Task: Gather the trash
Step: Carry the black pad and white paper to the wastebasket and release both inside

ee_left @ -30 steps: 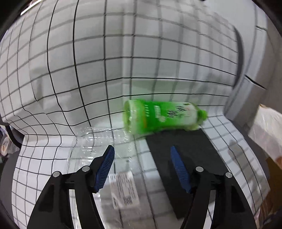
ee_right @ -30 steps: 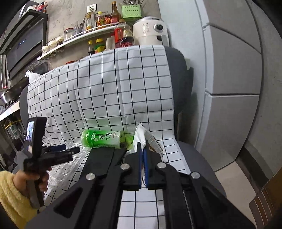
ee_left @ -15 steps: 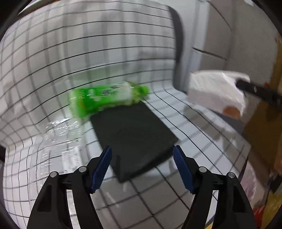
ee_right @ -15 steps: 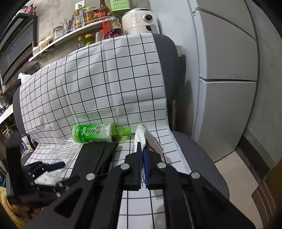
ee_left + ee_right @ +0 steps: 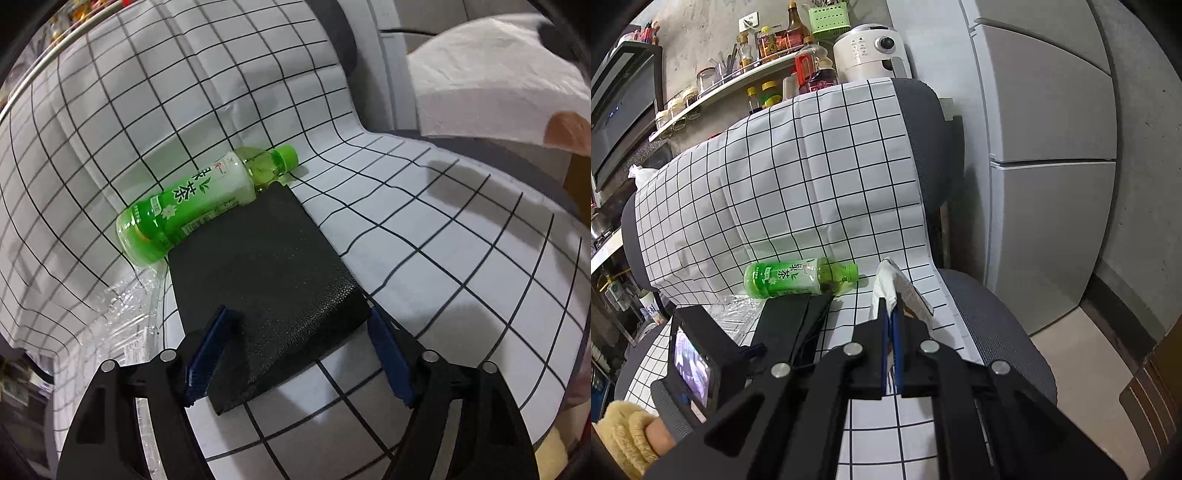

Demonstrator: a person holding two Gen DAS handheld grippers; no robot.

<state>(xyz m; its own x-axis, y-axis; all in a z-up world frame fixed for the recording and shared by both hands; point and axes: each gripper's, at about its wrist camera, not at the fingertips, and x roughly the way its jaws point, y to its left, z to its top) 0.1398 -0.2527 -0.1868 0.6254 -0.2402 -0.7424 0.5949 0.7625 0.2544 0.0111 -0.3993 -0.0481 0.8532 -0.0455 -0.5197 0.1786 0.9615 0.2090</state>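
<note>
Mid-collection on a chair (image 5: 990, 332) draped with a checked cloth (image 5: 461, 236). Right hand-held gripper (image 5: 891, 325) pressed together on a white bag (image 5: 886, 284), pinching its edge and holding it up beside the seat; the same bag fills the upper right corner of the left wrist view (image 5: 491, 74). Left hand-held gripper (image 5: 299, 350) spread wide, nothing clamped, pads straddling the near end of a black pad (image 5: 266, 273) lying flat on the seat. Green bottle (image 5: 199, 206) on its side at the seat's back crease, touching the far edge of the black pad, cap toward the bag. Clear plastic wrapper (image 5: 125, 314) crumpled just left of the pad (label partly visible).

Step in hand, by judgement: approach for the next pick, with bottle and wrapper still uncollected. Unclear whether the black pad counts as trash. Next move calls for reaching past the pad to the bottle's middle, closing across its width, then carrying it to the bag's mouth, which needs holding open.
</note>
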